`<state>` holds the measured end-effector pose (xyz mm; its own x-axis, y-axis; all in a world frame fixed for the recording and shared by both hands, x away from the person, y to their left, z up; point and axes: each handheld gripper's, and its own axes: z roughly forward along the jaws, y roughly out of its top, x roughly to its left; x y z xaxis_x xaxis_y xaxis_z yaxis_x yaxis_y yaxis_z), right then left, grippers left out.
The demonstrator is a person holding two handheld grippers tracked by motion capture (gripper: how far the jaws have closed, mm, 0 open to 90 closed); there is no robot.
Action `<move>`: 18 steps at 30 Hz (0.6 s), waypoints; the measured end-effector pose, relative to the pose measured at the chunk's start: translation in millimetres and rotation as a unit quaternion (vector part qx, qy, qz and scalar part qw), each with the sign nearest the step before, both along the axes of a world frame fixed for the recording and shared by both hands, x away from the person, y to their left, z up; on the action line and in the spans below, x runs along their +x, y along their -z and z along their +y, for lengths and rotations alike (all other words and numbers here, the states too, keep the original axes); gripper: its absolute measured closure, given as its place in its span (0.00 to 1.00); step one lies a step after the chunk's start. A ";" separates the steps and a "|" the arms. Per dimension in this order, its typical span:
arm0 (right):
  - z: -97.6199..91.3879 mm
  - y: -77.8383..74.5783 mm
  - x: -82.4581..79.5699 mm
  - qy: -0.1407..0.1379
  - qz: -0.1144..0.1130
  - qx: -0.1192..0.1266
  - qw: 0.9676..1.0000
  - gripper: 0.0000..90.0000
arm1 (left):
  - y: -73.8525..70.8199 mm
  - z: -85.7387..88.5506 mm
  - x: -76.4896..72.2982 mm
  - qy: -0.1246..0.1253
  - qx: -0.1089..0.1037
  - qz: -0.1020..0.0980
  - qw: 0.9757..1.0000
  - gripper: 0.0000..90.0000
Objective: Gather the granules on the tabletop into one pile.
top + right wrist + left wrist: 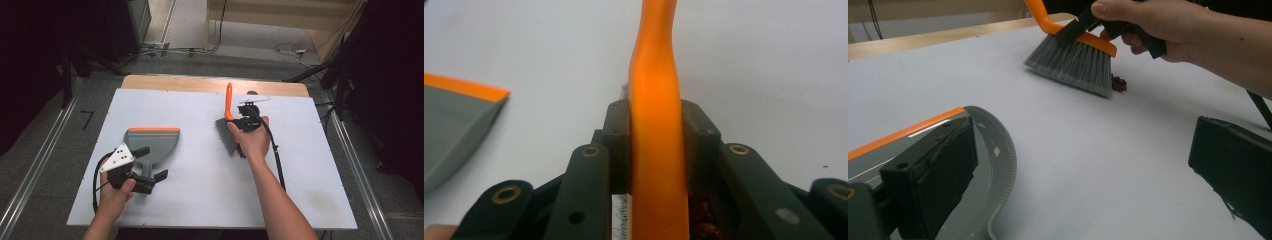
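At the near left of the table point(200, 200), item one: my left gripper point(152, 162), jaws apart, straddling the stub handle of the grey dustpan point(152, 142) without pinching it. One jaw lay over the pan's rim, the other stood well clear on bare tabletop. I judged the pan was kept flat with its orange lip facing the debris so that it could receive the sweep.

Item two, mid-table right: my right gripper point(248, 122), jaws clamped together on the orange handle of the brush point(227, 131), gripped low near the head for control. The grey bristles were tilted down onto the surface.

Item three, just beyond the bristles: a small dark reddish clump of debris point(1118, 83), touching the brush's edge, well apart from the dustpan.
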<state>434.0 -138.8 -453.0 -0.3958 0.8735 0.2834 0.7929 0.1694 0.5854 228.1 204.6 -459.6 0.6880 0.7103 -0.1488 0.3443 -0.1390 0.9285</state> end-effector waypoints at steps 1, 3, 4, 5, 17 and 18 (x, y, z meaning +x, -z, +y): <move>-2.0 1.3 1.2 0.005 0.000 -0.005 1.000 0.76 | 0.0 0.5 0.1 0.000 -0.001 0.000 1.000 0.00; -7.4 2.1 1.6 0.010 0.003 -0.002 1.000 0.76 | -0.2 1.3 0.2 -0.001 -0.001 0.000 1.000 0.00; -9.9 2.1 0.9 0.015 0.001 -0.006 1.000 0.76 | -0.1 1.5 0.2 -0.002 -0.001 0.000 1.000 0.00; -12.4 1.8 -0.1 0.019 0.001 -0.007 1.000 0.76 | 0.0 1.5 0.4 -0.001 -0.001 0.000 1.000 0.00; -32.6 -22.4 -13.4 -0.057 -0.037 0.023 0.997 0.76 | 0.2 -2.9 0.1 0.001 0.004 0.001 1.000 0.00; -34.6 -27.5 -15.2 -0.073 -0.044 0.016 0.996 0.76 | 0.1 -2.7 -0.1 0.002 0.004 0.002 1.000 0.00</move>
